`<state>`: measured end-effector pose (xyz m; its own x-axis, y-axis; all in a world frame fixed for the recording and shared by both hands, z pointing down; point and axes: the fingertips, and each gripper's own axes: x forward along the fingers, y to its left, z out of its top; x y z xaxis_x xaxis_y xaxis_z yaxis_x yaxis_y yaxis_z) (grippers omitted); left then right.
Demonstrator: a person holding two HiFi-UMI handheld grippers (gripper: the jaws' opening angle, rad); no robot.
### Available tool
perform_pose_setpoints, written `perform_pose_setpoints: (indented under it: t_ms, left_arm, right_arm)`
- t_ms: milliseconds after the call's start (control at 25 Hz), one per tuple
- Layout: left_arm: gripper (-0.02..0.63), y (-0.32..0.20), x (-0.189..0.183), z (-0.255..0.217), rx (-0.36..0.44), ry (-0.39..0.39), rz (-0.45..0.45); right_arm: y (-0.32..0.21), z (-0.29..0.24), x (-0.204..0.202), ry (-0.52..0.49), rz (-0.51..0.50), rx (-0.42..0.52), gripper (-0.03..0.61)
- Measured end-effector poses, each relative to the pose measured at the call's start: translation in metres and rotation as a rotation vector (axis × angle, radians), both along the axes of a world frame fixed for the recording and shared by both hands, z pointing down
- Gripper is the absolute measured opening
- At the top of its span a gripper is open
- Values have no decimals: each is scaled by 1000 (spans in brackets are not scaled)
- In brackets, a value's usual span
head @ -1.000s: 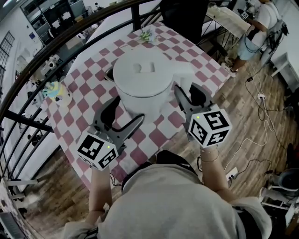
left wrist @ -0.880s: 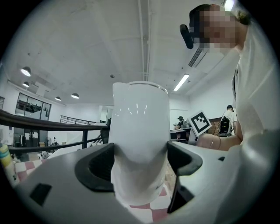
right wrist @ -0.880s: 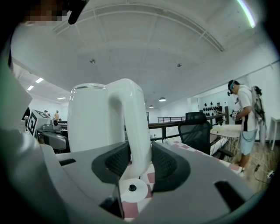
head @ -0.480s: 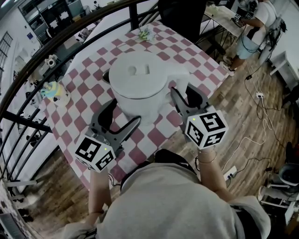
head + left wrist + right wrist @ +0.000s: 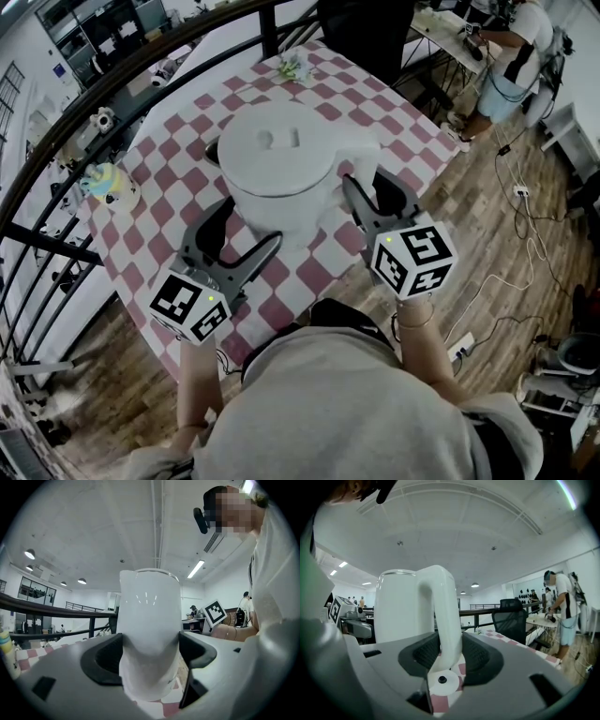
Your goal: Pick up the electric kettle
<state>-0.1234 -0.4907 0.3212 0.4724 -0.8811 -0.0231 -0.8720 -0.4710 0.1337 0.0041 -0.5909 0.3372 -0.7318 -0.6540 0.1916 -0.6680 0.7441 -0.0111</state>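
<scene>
Kettle (image 5: 277, 159), white and lidded, is held between both tools above the checked surface (image 5: 309, 272). The right tool (image 5: 375, 187) is clenched on the curved handle (image 5: 443, 616), its pads pressing both sides. The left tool (image 5: 253, 220) grips the lower body from the opposite side. A small white disc (image 5: 442, 681) lies on the cloth just below the handle. Farther along the surface, a pastel toy (image 5: 108, 183) stands near the left edge. Beyond that runs a dark railing (image 5: 112, 84). At the far right, a person (image 5: 506, 56) stands at another table.
</scene>
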Motion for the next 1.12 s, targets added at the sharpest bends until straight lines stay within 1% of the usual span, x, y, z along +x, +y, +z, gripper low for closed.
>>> perform_pose_setpoints:
  t_ms: [120, 680, 1120]
  left_arm:
    - [400, -1, -1, 0, -2, 12, -1]
    - [400, -4, -1, -2, 2, -5, -7]
    - [400, -3, -4, 0, -6, -4, -20]
  right_arm:
    - [0, 0, -1, 6, -2, 3, 150]
    - [-4, 2, 0, -18, -10, -10, 150]
    - [-4, 8, -4, -26, -14, -29, 150]
